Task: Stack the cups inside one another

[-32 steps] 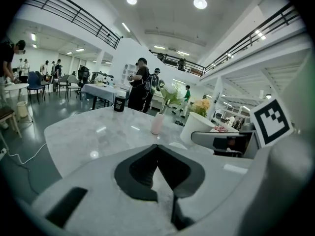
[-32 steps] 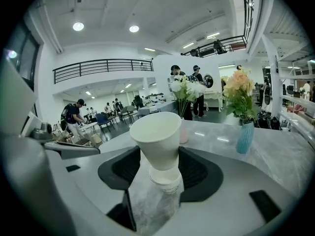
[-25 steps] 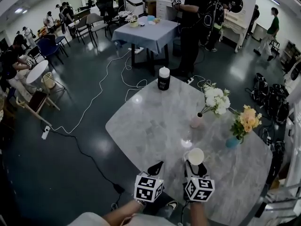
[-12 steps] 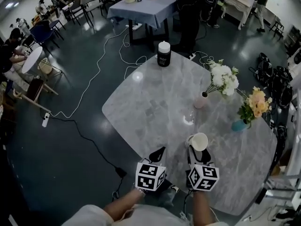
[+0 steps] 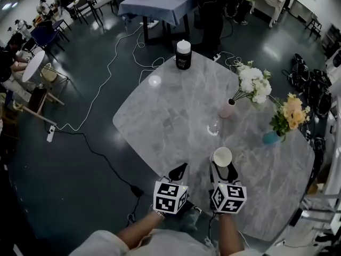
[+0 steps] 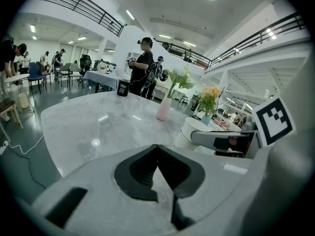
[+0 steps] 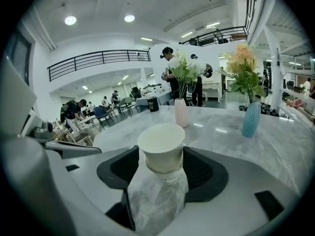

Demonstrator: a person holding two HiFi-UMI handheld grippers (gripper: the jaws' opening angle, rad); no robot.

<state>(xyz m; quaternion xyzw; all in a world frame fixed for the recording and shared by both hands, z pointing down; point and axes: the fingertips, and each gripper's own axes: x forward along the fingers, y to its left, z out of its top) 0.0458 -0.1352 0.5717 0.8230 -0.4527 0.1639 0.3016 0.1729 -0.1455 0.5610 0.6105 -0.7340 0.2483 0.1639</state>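
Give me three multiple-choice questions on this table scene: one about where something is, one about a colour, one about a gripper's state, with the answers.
1. Where on the marble table does the black canister stand?
A) at the far edge
B) between the two vases
C) beside the grippers

2. The white flowers stand in a vase of which colour?
A) blue
B) pink
C) black

3. How is the left gripper?
A) shut on a cup
B) wide open
C) shut, with nothing between its jaws

Answers:
1 A: it sits at the edge farthest from the person.
2 B: the stems go down into the pink vase; the blue vase holds another bunch.
3 C: its jaws meet on nothing, while the white cup sits in the right gripper.
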